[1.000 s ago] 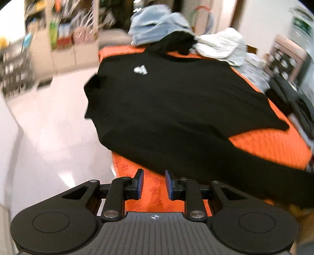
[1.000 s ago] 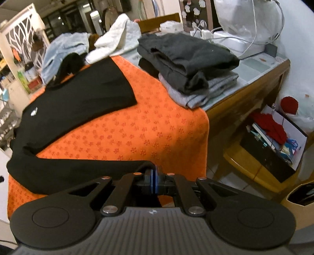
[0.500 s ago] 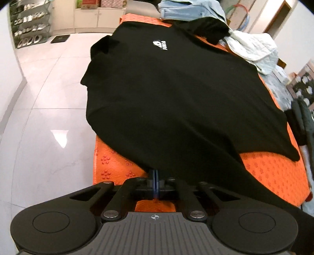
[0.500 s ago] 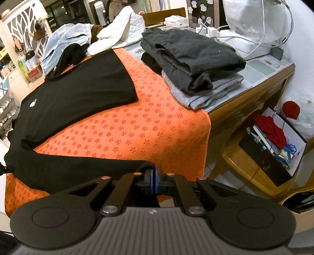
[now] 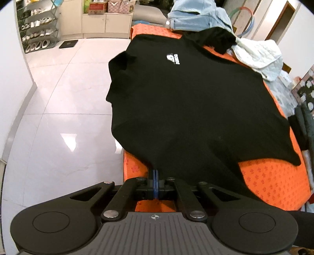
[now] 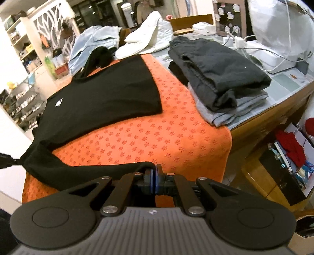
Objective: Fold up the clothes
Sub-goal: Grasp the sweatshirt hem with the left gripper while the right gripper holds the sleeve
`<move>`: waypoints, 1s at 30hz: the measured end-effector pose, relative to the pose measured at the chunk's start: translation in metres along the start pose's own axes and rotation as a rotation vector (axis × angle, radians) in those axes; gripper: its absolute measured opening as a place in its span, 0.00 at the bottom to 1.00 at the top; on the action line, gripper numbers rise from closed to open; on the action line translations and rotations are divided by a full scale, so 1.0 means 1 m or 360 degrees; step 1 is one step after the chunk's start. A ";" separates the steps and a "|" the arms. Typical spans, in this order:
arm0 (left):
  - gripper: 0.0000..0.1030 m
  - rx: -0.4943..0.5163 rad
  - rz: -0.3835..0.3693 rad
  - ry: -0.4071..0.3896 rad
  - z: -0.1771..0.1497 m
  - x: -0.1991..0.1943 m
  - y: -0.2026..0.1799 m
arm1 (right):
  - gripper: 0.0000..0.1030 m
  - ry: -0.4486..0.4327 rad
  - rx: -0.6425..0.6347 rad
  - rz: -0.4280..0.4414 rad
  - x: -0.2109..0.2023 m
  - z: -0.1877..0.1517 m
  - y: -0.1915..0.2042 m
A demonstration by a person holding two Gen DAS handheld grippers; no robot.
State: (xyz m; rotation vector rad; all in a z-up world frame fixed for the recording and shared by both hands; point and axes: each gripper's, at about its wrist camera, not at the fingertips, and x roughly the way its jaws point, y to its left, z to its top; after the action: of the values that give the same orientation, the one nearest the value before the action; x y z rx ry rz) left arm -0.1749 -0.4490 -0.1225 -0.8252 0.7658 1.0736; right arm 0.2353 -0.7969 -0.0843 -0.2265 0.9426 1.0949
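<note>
A black long-sleeved shirt [image 5: 192, 102] with a small white chest logo lies spread on an orange patterned cloth [image 5: 274, 182] that covers the table. My left gripper [image 5: 156, 175] is shut on the shirt's near shoulder at the table's near left corner. My right gripper [image 6: 154, 172] is shut on the end of the shirt's near sleeve [image 6: 88, 172], which runs along the front edge of the orange cloth [image 6: 157, 133]. The shirt's body [image 6: 106, 96] lies flat beyond it. The left gripper's tip shows at the far left of the right wrist view [image 6: 7, 160].
A folded stack of dark and grey clothes [image 6: 219, 78] sits on the table to the right. Light blue jeans [image 5: 198, 15], a white quilted garment [image 5: 259, 55] and a black garment [image 5: 219, 39] are piled at the far end. White tiled floor [image 5: 58, 117] lies to the left. A box [image 6: 284, 164] stands below right.
My left gripper closed on the shirt's near shoulder and has lifted it slightly. My right gripper stayed shut on the sleeve end and the sleeve is drawn tauter.
</note>
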 end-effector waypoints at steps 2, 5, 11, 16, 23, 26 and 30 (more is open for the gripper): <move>0.03 0.0003 0.0003 0.0000 0.000 0.000 -0.001 | 0.03 -0.0009 -0.0004 0.0015 -0.005 0.004 0.002; 0.03 0.0027 -0.0020 0.0025 0.003 0.004 -0.003 | 0.03 -0.0051 -0.0019 0.0021 -0.013 0.019 0.007; 0.12 0.0352 -0.0043 -0.0091 -0.001 -0.009 -0.005 | 0.03 -0.0088 -0.0135 -0.0029 -0.013 0.063 0.028; 0.14 0.0803 -0.0175 -0.0181 -0.003 -0.007 -0.015 | 0.03 -0.0078 -0.0240 -0.0074 -0.006 0.085 0.052; 0.43 0.1387 -0.0329 -0.0198 -0.016 0.000 -0.027 | 0.03 -0.0042 -0.0289 -0.0154 0.009 0.097 0.075; 0.46 0.1598 -0.0383 -0.0191 -0.026 -0.001 -0.029 | 0.03 -0.0034 -0.0281 -0.0160 0.013 0.095 0.083; 0.46 0.1887 -0.0411 -0.0181 -0.049 0.003 -0.037 | 0.03 -0.0021 -0.0268 -0.0162 0.018 0.089 0.089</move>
State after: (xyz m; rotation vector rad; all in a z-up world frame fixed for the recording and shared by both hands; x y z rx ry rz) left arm -0.1453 -0.4990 -0.1414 0.1580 0.9828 0.2891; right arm 0.2110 -0.6904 -0.0188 -0.4006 0.8189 1.0811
